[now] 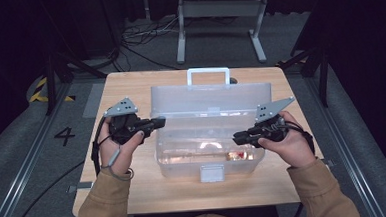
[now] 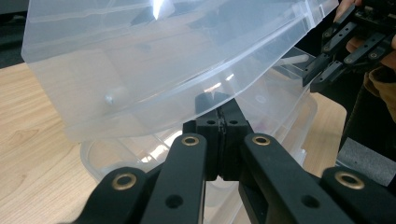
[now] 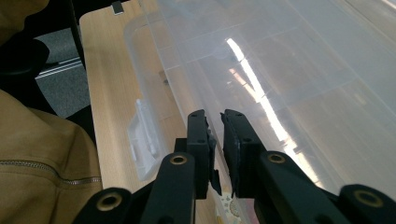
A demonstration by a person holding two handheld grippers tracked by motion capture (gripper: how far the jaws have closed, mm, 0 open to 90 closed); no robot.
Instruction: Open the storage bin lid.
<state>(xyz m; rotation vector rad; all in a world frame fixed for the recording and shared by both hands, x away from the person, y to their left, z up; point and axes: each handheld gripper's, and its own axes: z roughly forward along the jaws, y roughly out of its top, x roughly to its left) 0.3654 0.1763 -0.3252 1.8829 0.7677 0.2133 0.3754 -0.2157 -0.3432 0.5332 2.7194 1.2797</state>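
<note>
A clear plastic toolbox (image 1: 160, 163) stands mid-table with its lid (image 1: 210, 97) raised and its white handle (image 1: 208, 75) at the top. My left gripper (image 1: 160, 122) is at the lid's left edge. In the left gripper view its jaws (image 2: 215, 105) are pressed together, tips under the lid's rim (image 2: 140, 70); whether the rim is pinched I cannot tell. My right gripper (image 1: 236, 136) reaches in over the box's right side. In the right gripper view its jaws (image 3: 215, 121) stand a sliver apart with a clear plastic edge of the box running between them.
The box's front latch (image 1: 212, 172) faces the person. Small reddish items (image 1: 238, 155) lie in the box's right front corner. Tan sleeves (image 1: 105, 198) rest at the table's front edge. Bare wood (image 1: 130, 87) lies left of the box; a white frame (image 1: 221, 9) stands on the floor behind.
</note>
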